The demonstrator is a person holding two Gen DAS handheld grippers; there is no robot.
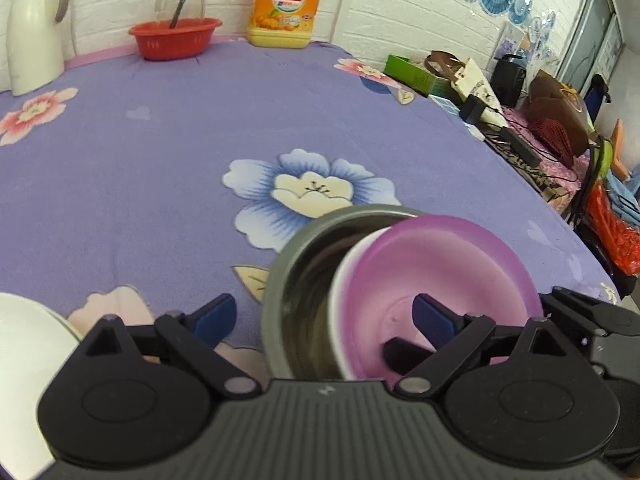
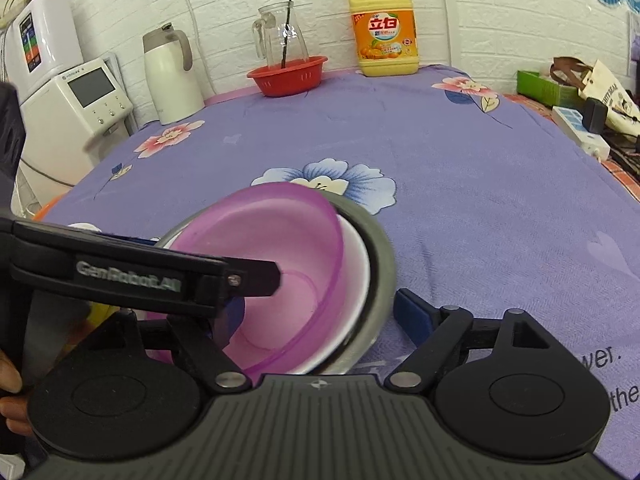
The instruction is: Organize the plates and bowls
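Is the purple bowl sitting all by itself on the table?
No, the purple bowl is nested in a white bowl inside a metal bowl.

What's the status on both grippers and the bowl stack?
Left gripper open, straddling the stack. Right gripper open around it too. Purple bowl tilted inside white bowl, both in steel bowl. Nothing blocking.

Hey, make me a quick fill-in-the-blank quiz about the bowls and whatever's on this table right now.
1. The purple bowl sits tilted inside a white bowl, and both rest in a ____ bowl.
2. The tablecloth is purple with a ____ pattern.
3. The glass jug stands in a ____ basket.
4. The yellow bottle stands against the ____.

Missing words: metal; flower; red; wall
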